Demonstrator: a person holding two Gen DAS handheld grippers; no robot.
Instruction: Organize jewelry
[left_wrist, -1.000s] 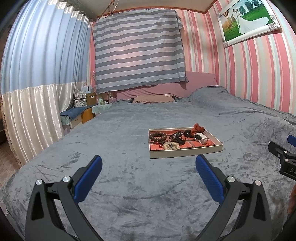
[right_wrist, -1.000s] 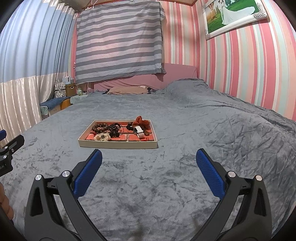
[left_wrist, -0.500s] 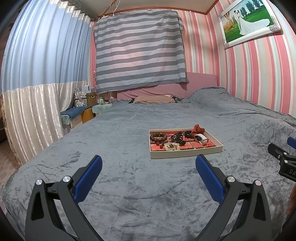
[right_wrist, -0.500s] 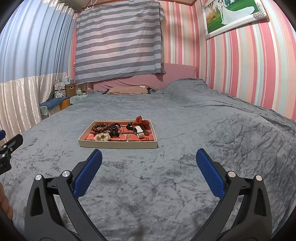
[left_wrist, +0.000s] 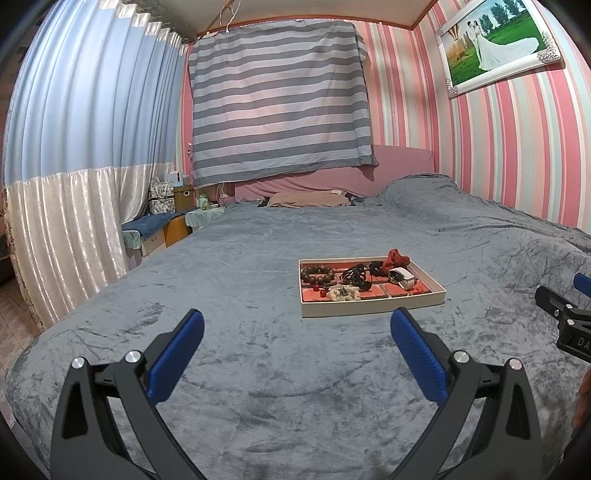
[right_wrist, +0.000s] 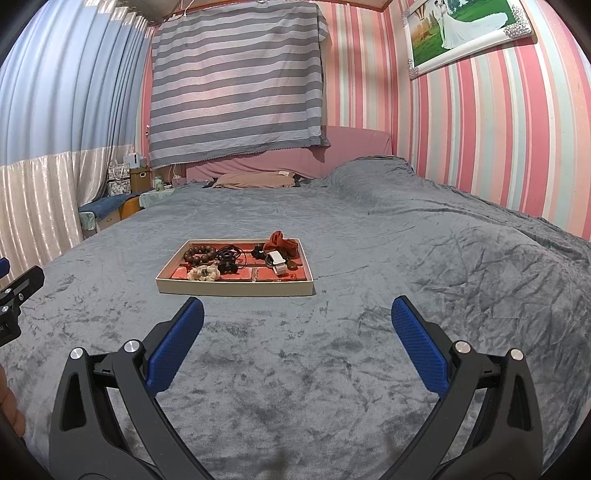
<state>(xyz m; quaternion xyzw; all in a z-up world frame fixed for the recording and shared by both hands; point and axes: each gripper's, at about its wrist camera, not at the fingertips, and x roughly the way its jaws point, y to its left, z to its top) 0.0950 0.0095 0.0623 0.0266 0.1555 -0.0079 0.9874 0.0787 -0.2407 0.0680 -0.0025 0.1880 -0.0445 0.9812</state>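
A shallow beige jewelry tray (left_wrist: 373, 308) with a red lining lies on the grey bed; it also shows in the right wrist view (right_wrist: 236, 288). In it are a brown bead bracelet (left_wrist: 317, 275), black cords (left_wrist: 354, 275), a pale bead bracelet (left_wrist: 341, 292), a white watch (left_wrist: 402, 277) and a red cloth piece (left_wrist: 397, 256). My left gripper (left_wrist: 296, 332) is open and empty, short of the tray. My right gripper (right_wrist: 297, 321) is open and empty, near the tray's front edge and to its right.
The grey blanket (right_wrist: 406, 258) covers the whole bed, with wrinkles and a raised fold at the far right. A curtain (left_wrist: 74, 184) and a bedside stand (left_wrist: 162, 225) are at the left. A striped pink wall (right_wrist: 498, 129) runs along the right.
Both grippers have risen and tilted slightly, so the tray sits a little lower in both views. Both stay open and empty.
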